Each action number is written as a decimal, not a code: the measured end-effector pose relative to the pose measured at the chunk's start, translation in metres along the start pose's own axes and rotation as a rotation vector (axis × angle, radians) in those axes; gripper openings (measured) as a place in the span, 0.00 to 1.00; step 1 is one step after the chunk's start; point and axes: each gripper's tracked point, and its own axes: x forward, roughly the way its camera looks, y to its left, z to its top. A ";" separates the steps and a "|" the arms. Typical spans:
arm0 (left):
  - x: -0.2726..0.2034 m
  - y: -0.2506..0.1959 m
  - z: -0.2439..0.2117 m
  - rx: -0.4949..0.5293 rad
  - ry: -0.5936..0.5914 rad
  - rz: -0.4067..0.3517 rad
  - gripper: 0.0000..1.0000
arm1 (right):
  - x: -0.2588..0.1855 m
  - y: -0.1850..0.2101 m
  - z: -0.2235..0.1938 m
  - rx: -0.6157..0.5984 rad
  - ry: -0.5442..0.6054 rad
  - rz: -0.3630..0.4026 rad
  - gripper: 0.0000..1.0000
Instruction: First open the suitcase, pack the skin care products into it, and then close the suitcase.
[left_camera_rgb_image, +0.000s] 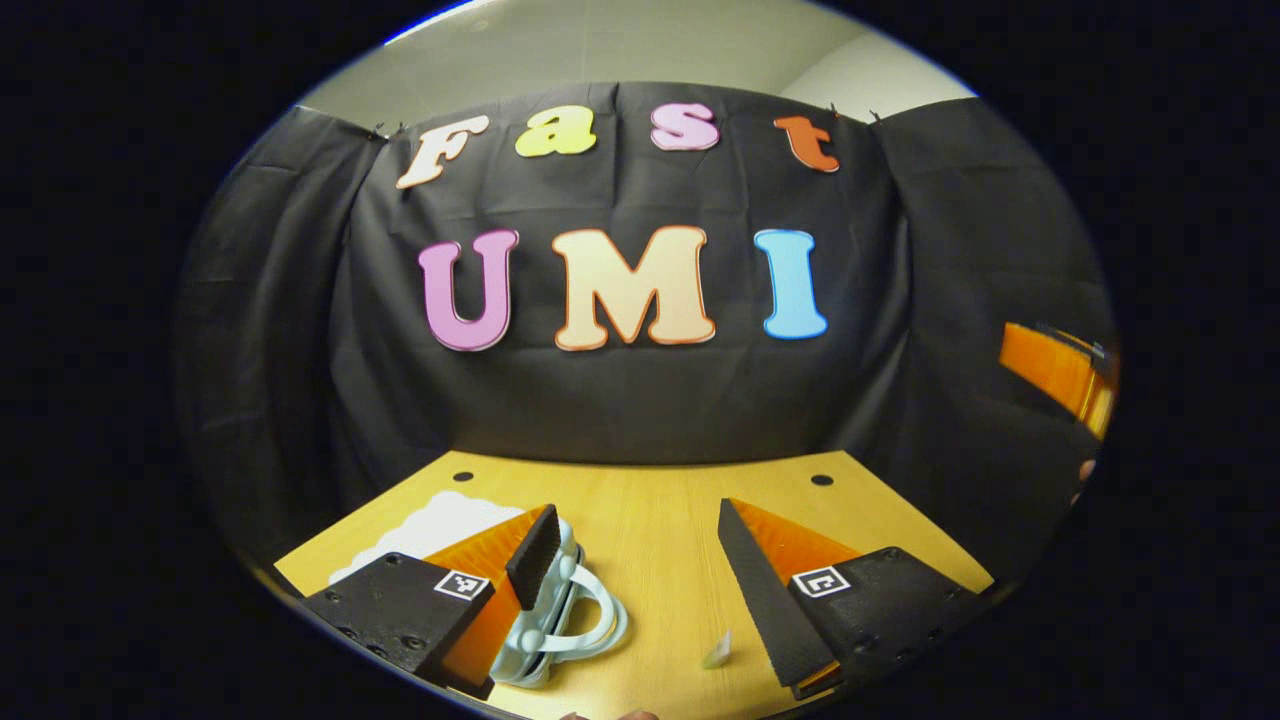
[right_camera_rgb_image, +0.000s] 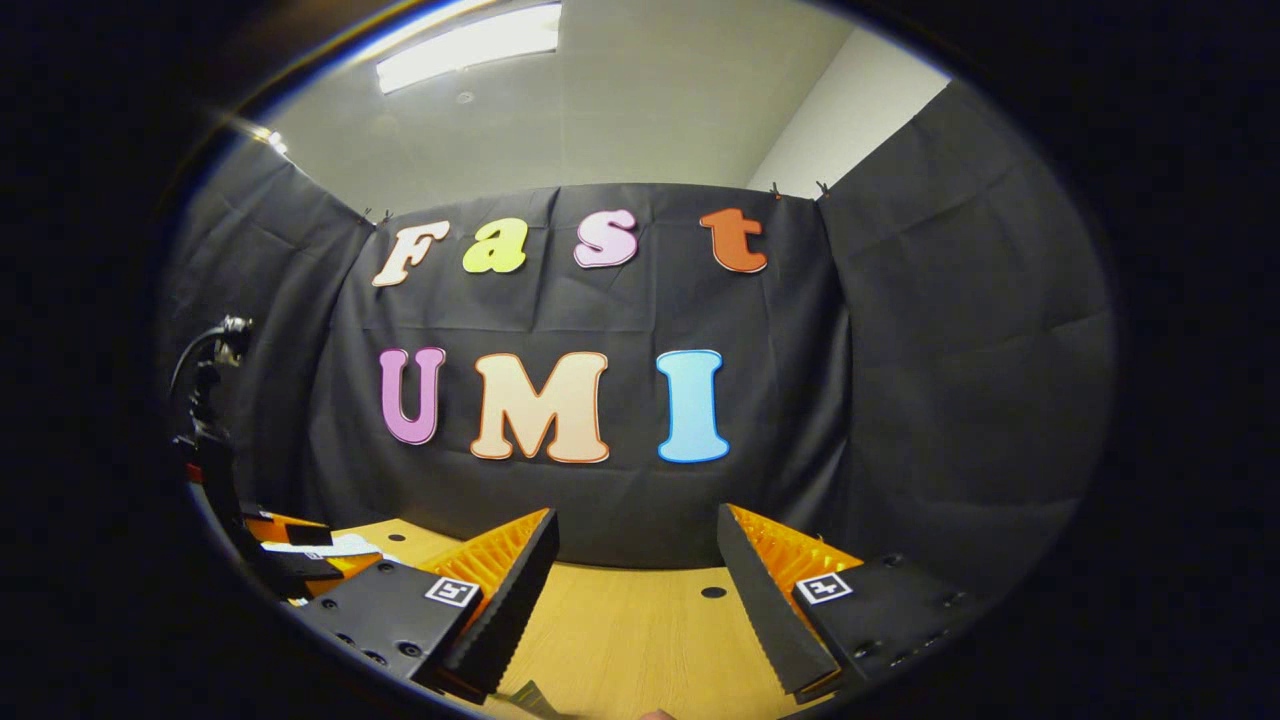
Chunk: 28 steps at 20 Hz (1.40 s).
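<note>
Pale blue plastic, ribbed, with a looped handle: the suitcase (left_camera_rgb_image: 560, 625) lies closed on the wooden table (left_camera_rgb_image: 660, 530), low in the left gripper view, partly behind the left finger of our left gripper (left_camera_rgb_image: 640, 590). That gripper stands spread wide, nothing between its fingers. Our right gripper (right_camera_rgb_image: 635, 595) is likewise spread and empty, hovering over bare wood.

Step in hand, as we judge it: opening the case, not yet begun. To do it well we should bring the left gripper down and across so the case sits between the fingers rather than behind one, steady the lower shell, and let the right gripper lift the lid at its seam or by the handle loop (left_camera_rgb_image: 600, 620). The case looks light and may slide or tip if pried one-handed.

A small pale scrap (left_camera_rgb_image: 718, 652) lies on the table just right of the case; we cannot tell what it is. White, cloud-edged material (left_camera_rgb_image: 440, 520) lies behind the case.

Surface: light wood grain, with dark round holes near its far edge. Black cloth walls the booth; a ceiling light (right_camera_rgb_image: 470, 45) glows above.
</note>
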 end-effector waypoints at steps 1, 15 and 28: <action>0.007 0.006 -0.015 -0.004 0.042 -0.001 0.94 | 0.001 0.001 -0.005 -0.005 0.017 -0.010 0.99; 0.058 0.021 -0.163 -0.095 0.597 -0.138 0.94 | 0.008 0.031 -0.041 -0.094 0.127 -0.111 0.98; 0.074 0.004 -0.217 -0.113 0.853 -0.138 0.76 | 0.000 0.004 -0.049 -0.113 0.136 -0.174 0.99</action>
